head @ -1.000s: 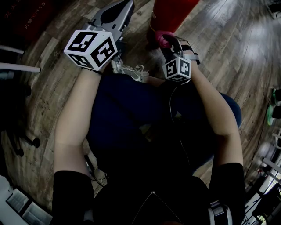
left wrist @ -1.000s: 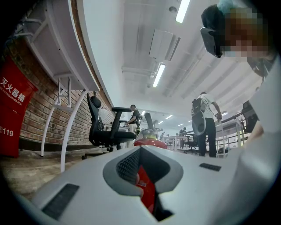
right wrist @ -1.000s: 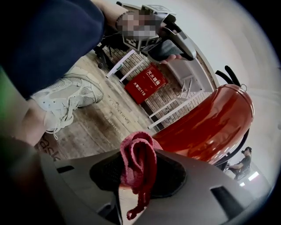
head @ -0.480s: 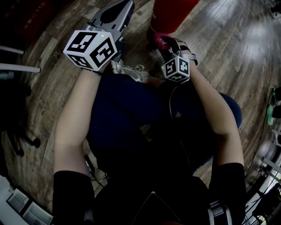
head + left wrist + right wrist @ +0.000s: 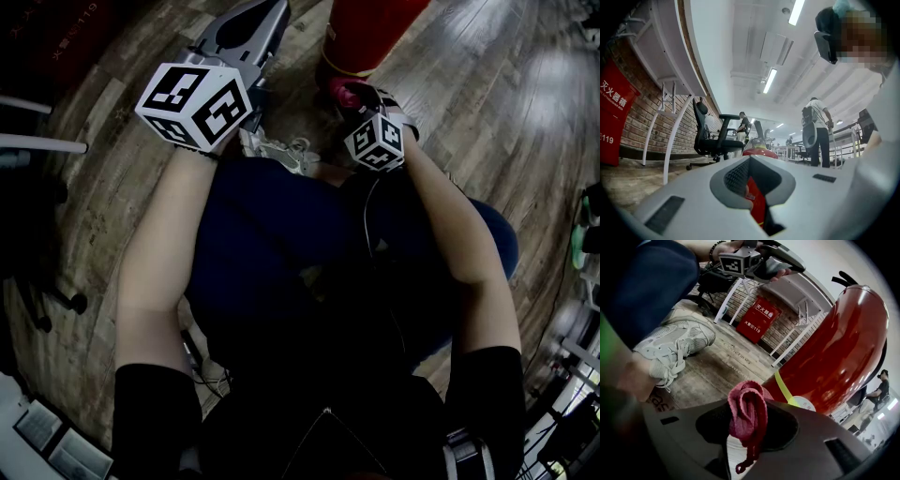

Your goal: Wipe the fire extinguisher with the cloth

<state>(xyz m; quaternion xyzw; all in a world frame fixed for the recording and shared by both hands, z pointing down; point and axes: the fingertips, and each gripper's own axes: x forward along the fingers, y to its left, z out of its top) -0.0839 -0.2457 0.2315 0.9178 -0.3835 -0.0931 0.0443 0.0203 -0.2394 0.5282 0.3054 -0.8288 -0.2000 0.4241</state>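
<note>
Seen from the head view, left to right. Left gripper [image 5: 246, 26], at 11 o'clock, is held over the wooden floor [image 5: 112, 187] with its jaws pressed together on nothing. Grey laced shoe [image 5: 281, 152] lies just below it. Right gripper [image 5: 354, 94], toward 12 o'clock, has its jaws pinching a folded pink cloth [image 5: 343, 91]. Red fire extinguisher [image 5: 370, 28] is at 12 to 1 o'clock, at the top edge. The cloth sits just beside its lower body, near the yellow band [image 5: 783, 385]. Whether the two touch cannot be judged.
</note>
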